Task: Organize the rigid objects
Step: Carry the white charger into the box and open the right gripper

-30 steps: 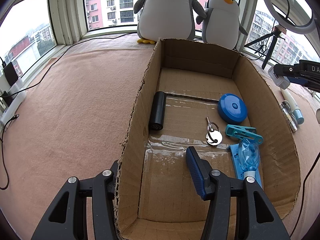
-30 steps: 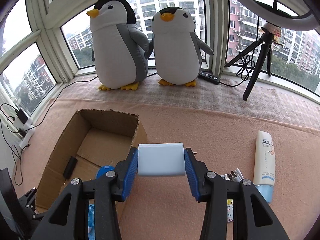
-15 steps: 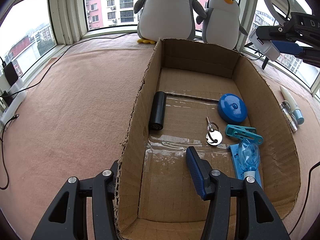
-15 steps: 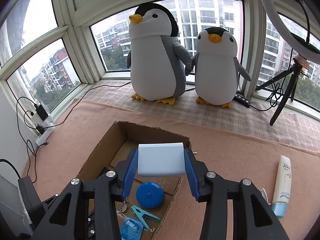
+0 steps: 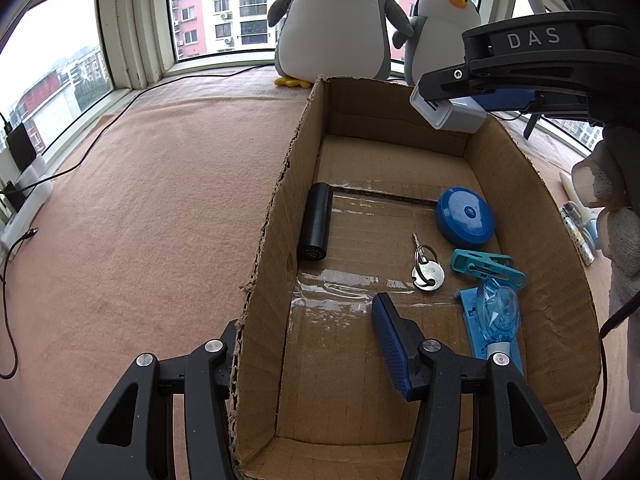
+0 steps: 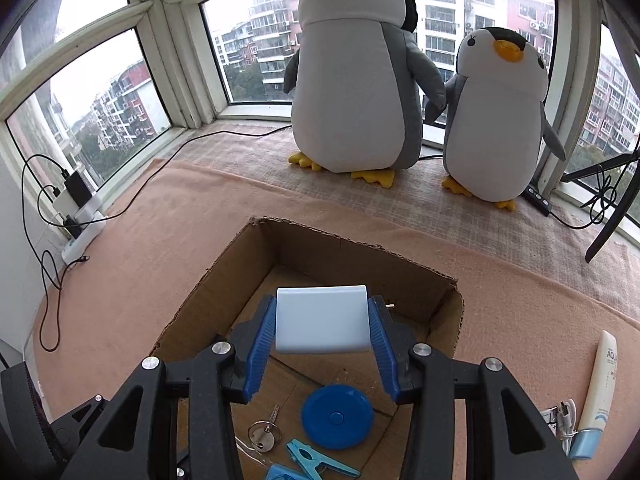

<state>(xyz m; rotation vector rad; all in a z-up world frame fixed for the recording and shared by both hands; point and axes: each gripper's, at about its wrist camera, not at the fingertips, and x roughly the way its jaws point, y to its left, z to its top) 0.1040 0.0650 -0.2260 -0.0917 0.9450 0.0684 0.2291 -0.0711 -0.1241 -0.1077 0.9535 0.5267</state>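
White charger block (image 6: pixel 322 319): clamped between the blue pads of the right tongs (image 6: pixel 322 332), held in the air above the far end of the open cardboard box (image 6: pixel 446 312). In the left wrist view the same block (image 5: pixel 450 111) sits at the upper right of the frame, over the box's far right corner, not touching the cardboard.

Box contents, left wrist view:
- black cylinder (image 5: pixel 316 222) lying along the left wall, centre of frame
- blue round tape measure (image 5: pixel 465 217) against the right wall
- key on a ring (image 5: pixel 426 270) in the middle of the floor, just left of the teal clothes peg (image 5: pixel 486 265)
- blue blister-packed item (image 5: pixel 494 316) below the peg, lower right of the box, partly hidden behind the left tongs' finger

Left tongs (image 5: pixel 308 344): set wide and straddling the box's left wall (image 5: pixel 264 264), with the left finger outside it and the right blue pad (image 5: pixel 390 344) inside. Whether they press on the cardboard cannot be told.

Surroundings: box rests on a pink cloth-covered surface (image 6: pixel 160 240). Sunscreen tube (image 6: pixel 600 392) lies at the lower right edge of the right wrist frame, outside the box. Two plush penguins (image 6: pixel 356 76) stand at the window, top of frame. A gloved hand (image 5: pixel 612 216) shows at the right edge of the left wrist frame.
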